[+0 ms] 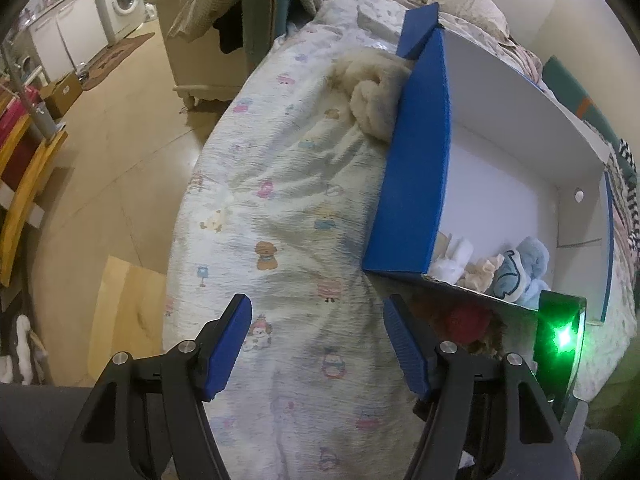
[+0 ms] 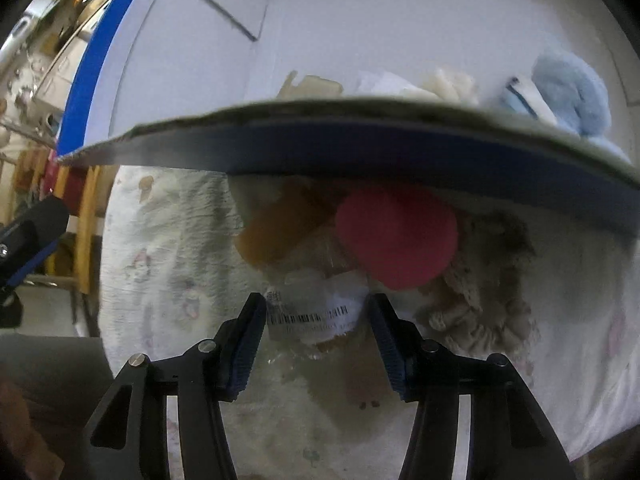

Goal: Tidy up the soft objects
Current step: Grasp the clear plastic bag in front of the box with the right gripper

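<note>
A blue cardboard box (image 1: 412, 168) with a white inside lies on a bed covered by a quilt (image 1: 280, 208) printed with small cartoon animals. Inside the box, at its near end, sit a white plush rabbit (image 1: 450, 258), a cream soft toy (image 1: 478, 272) and a light blue plush (image 1: 520, 272). Just outside the box's near wall lies a brown plush toy with a red round part (image 2: 396, 236) and a barcode label (image 2: 316, 314). A cream fluffy toy (image 1: 372, 96) rests against the box's far left wall. The left claw (image 1: 318, 340) hangs spread over the quilt, left of the box, gripping nothing. The right claw (image 2: 316, 340) is spread, its fingers either side of the label.
</note>
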Available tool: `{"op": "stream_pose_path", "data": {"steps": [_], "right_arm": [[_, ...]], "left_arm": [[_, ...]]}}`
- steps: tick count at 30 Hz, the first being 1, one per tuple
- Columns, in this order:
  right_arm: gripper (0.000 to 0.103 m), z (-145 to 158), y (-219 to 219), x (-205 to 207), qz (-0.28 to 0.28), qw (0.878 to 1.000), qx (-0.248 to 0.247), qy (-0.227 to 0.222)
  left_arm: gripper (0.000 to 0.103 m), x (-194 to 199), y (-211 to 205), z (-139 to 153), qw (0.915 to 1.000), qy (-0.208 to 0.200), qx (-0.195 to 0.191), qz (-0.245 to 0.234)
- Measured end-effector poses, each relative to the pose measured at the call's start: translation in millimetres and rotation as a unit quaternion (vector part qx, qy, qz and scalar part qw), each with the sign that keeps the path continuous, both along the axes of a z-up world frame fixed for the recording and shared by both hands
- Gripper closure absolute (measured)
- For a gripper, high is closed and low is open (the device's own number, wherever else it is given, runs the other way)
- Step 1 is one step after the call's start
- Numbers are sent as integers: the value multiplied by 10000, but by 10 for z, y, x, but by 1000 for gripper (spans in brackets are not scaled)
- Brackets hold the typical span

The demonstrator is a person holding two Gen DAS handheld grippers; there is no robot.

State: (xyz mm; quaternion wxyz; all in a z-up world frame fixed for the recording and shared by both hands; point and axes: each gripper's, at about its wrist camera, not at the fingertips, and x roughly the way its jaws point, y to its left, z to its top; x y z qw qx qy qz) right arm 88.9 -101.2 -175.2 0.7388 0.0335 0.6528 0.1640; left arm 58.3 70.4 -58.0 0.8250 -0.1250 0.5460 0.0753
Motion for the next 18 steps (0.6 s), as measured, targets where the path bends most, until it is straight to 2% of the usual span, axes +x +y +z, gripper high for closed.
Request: {"op": "stream_pose_path", "data": {"steps": [2, 3, 4, 6, 10, 16, 18], "right_arm": [[49, -3, 5, -6, 49, 10000, -35, -39], [63, -3, 5, -16, 87, 9999, -59, -72], [72, -4, 9, -25, 152, 9998, -109, -118], [78, 9, 16, -33, 232, 9995, -166, -161], [79, 103, -107, -95, 211, 9994, 242, -121], [79, 414, -326, -342, 244, 9970, 677, -280], [79, 496, -455, -413, 184, 9964, 752, -337]], "left_arm": [[37, 4, -35, -6, 10000, 12, -13, -49], [37, 6, -53, -7, 10000, 18, -23, -74], [37, 13, -61, -13, 10000, 18, -23, -94], [37, 22, -82, -14, 9999, 8, 3, -126], [37, 25, -89, -49, 9998, 47, 74, -170], [37, 15, -84, -160, 9993, 196, 184, -271], [37, 41, -159, -249, 9975, 391, 349, -479]]}}
